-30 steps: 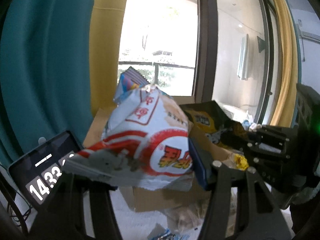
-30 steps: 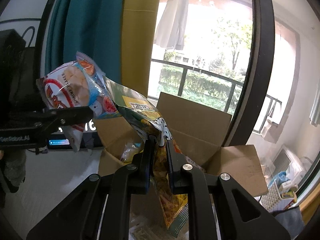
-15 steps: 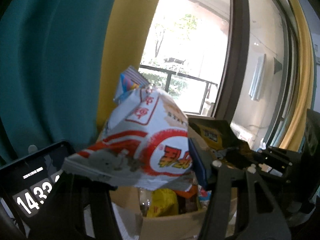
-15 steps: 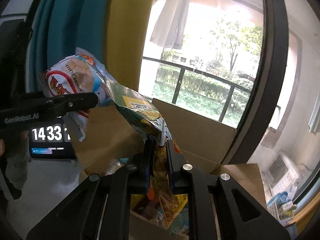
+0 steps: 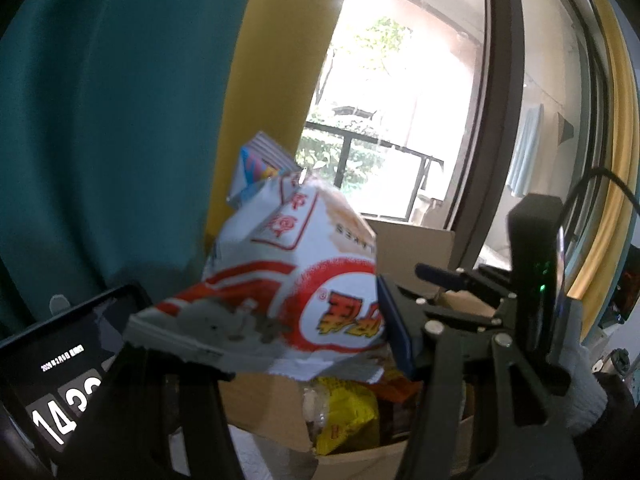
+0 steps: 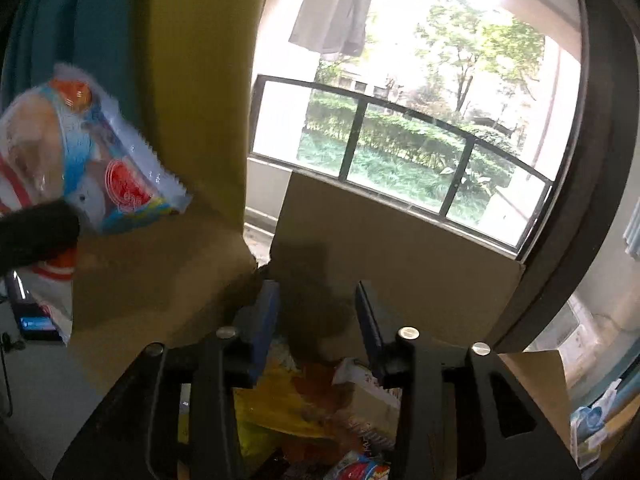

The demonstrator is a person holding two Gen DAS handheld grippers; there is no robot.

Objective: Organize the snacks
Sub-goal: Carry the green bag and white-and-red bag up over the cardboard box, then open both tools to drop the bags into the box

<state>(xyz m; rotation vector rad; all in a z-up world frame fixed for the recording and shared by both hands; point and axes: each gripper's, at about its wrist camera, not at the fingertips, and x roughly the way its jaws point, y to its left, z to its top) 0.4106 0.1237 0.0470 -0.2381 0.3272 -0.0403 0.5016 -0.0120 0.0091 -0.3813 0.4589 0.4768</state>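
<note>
1. While my left gripper [image 5: 256, 344] stays clamped on the white-and-red snack bag [image 5: 288, 280], the left wrist view shows the bag lying across the jaws, long axis roughly level and crosswise to the fingers, a blue-and-white packet [image 5: 256, 168] bunched behind its upper edge. The open cardboard box [image 5: 360, 460] sits directly below and just ahead of the bag; a yellow packet [image 5: 344, 420] and orange wrappers already lie inside. I judge the coming move is a short drop straight down into that opening.
2. In the same view, my right gripper [image 5: 440, 280] stands to the right, over the box, near the bag's right end. A dark screen showing digits [image 5: 52, 392] stands at lower left, clear of the drop path. Teal curtain [image 5: 100, 120] and yellow curtain [image 5: 272, 80] hang behind.
3. In the right wrist view, the right gripper [image 6: 316, 320] has its jaws opening, blue pads apart, nothing between them. It points down into the box, whose rear flap [image 6: 400, 248] stands upright ahead. Loose snack packets [image 6: 288, 404] lie beneath the fingers.
4. The held bag [image 6: 80, 160] appears at far left, above the box's left flap [image 6: 160, 272]. The left hand is the nearer to it. That flap and my own right gripper are the likely obstructions; I judge the right should clear first.
</note>
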